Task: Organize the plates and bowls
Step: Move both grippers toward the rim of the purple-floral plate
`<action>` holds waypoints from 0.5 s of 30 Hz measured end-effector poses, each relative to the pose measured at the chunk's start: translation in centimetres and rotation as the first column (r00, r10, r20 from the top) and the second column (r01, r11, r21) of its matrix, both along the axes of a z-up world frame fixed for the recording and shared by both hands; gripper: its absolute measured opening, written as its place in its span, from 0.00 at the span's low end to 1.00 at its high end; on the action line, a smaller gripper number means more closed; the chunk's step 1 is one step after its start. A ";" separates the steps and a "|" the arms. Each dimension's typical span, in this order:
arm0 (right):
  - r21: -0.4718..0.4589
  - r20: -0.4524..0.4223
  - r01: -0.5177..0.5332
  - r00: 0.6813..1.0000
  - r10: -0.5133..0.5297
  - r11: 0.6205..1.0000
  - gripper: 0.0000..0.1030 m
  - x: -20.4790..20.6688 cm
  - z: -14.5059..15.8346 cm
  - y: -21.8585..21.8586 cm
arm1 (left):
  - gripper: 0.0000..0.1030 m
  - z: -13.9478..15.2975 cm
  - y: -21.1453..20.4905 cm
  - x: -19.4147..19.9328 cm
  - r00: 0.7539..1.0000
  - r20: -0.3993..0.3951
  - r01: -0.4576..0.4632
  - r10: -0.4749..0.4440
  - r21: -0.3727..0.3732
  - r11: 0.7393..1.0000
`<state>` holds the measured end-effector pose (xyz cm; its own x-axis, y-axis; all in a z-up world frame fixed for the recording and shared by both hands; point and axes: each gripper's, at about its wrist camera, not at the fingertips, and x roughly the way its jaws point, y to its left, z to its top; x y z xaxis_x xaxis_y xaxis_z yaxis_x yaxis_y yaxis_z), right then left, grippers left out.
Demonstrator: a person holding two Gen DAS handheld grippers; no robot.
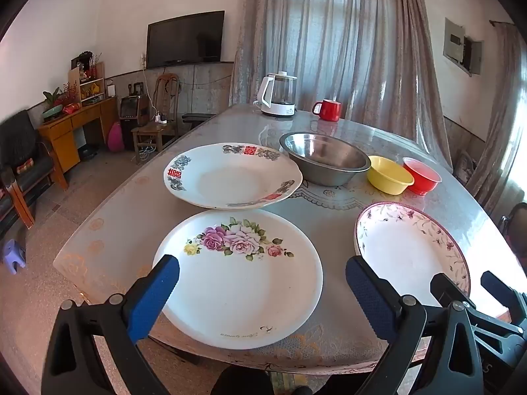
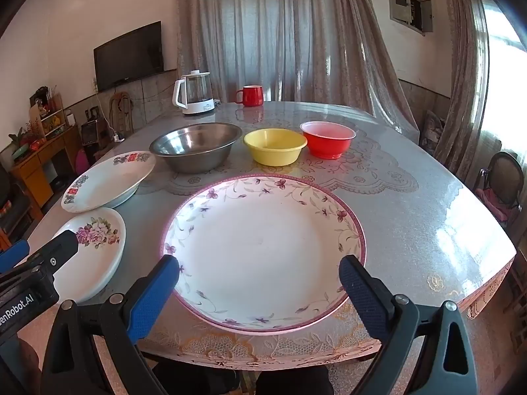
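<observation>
Left wrist view only: the room's left side, with a wooden desk (image 1: 70, 131), a dark armchair (image 1: 23, 161), a small purple stool (image 1: 13, 255) on the floor and a pink bag (image 1: 115, 136). Right wrist view only: a bright window (image 2: 504, 75) at far right and a dark chair (image 2: 505, 181) beside the table (image 2: 428, 217). Both views show the wall TV (image 1: 186, 38), curtains (image 1: 329, 33), white kettle (image 1: 278, 95) and red mug (image 1: 327, 110) at the table's far edge.

Left tool (image 1: 262, 275): blue pads wide apart, nothing between them, hovering over the near rim of the rose plate (image 1: 238, 279), not touching. Right tool (image 2: 258, 278): pads wide apart too, empty, over the near rim of the purple-rimmed plate (image 2: 263, 250). In the right view the left tool shows as a black arm at lower left, in front of the rose plate.

Plates: rose plate at near-left table edge, purple-rimmed plate near-right, apart from each other. The red-character plate (image 1: 232, 174) sits behind the rose plate; its near rim seems to overlap the rose plate's far rim, contact unclear. All three empty.

Bowls in a row behind the plates: steel bowl (image 2: 196, 151), yellow bowl (image 2: 275, 146), red bowl (image 2: 327, 140). Steel bowl just beside the red-character plate. Yellow and red look touching in the left view, slightly apart in the right view. All empty as far as visible.
</observation>
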<state>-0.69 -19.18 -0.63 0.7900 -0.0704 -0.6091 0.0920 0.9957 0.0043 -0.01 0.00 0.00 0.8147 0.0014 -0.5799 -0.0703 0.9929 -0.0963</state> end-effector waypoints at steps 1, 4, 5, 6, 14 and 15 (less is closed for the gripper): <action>-0.001 -0.007 0.000 1.000 0.000 1.000 0.96 0.0 0.0 -0.1 | 0.99 0.0 0.0 0.0 1.000 -0.002 -0.003 0.003 -0.002 1.000; 0.005 -0.001 -0.003 1.000 0.003 1.000 0.96 0.1 0.2 -0.4 | 0.99 -0.1 -0.2 -0.1 1.000 -0.012 -0.003 0.003 -0.010 1.000; -0.001 0.003 -0.004 1.000 0.004 1.000 0.96 -0.4 -0.2 0.3 | 0.99 -0.4 0.2 0.1 1.000 -0.028 0.009 -0.010 -0.026 1.000; 0.000 0.006 -0.001 1.000 0.001 1.000 0.96 -0.5 -0.2 0.3 | 0.99 -0.6 -0.3 0.4 0.999 -0.043 0.016 -0.016 -0.012 1.000; 0.052 -0.013 -0.017 1.000 0.018 0.999 0.96 0.3 -0.6 -1.3 | 0.99 -0.7 -1.2 0.3 0.998 -0.048 0.035 -0.034 0.016 0.999; 0.056 -0.015 -0.016 1.000 0.017 0.998 0.96 0.3 -0.7 -1.3 | 0.99 -0.7 -1.3 0.3 0.998 -0.051 0.034 -0.033 0.017 0.999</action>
